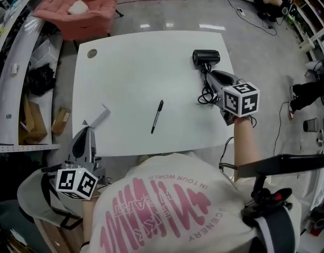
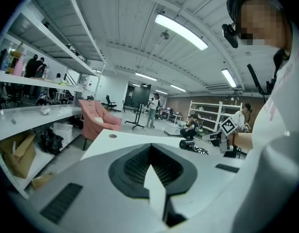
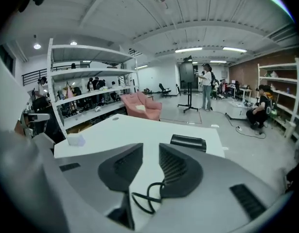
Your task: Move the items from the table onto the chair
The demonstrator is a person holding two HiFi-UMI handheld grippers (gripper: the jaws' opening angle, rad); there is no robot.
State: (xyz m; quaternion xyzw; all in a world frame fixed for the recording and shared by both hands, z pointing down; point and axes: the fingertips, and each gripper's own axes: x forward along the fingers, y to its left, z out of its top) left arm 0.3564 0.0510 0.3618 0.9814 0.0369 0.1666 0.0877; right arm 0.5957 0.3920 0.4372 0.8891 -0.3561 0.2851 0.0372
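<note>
Claw at the near left, the left claw [image 1: 87, 126], sits at the near left corner of the worktop [image 1: 130, 78], just beyond the person's white printed shirt [image 1: 167, 210]. Its jaws are together, clamped on a thin white strip [image 2: 155, 191]. The strip projects past the tips, up and to the right, over the worktop edge. The marker cube of this claw lies nearest the person.

A black pen [image 1: 157, 116] lies flat on the worktop, right of the strip and well apart from both claws. It points roughly near to far.

The right claw [image 1: 209, 77] is at the right edge of the worktop and points toward the far left. Its jaws stand slightly apart, with a narrow gap between the pads. A loop of black cable [image 3: 144, 200] shows at the near end of that gap. The pads do not press on it. The rest of the cable lies bunched on the worktop just beside the claw body.

A black corded appliance [image 1: 205, 57] lies on the worktop just beyond the right claw tips, near the far right corner.

A round port [image 1: 92, 53] is set in the worktop at the far left corner.

A pink chair [image 1: 93, 15] stands on the floor beyond the far left corner, clear of the worktop. A small white item [image 1: 77, 7] rests on its seat.
</note>
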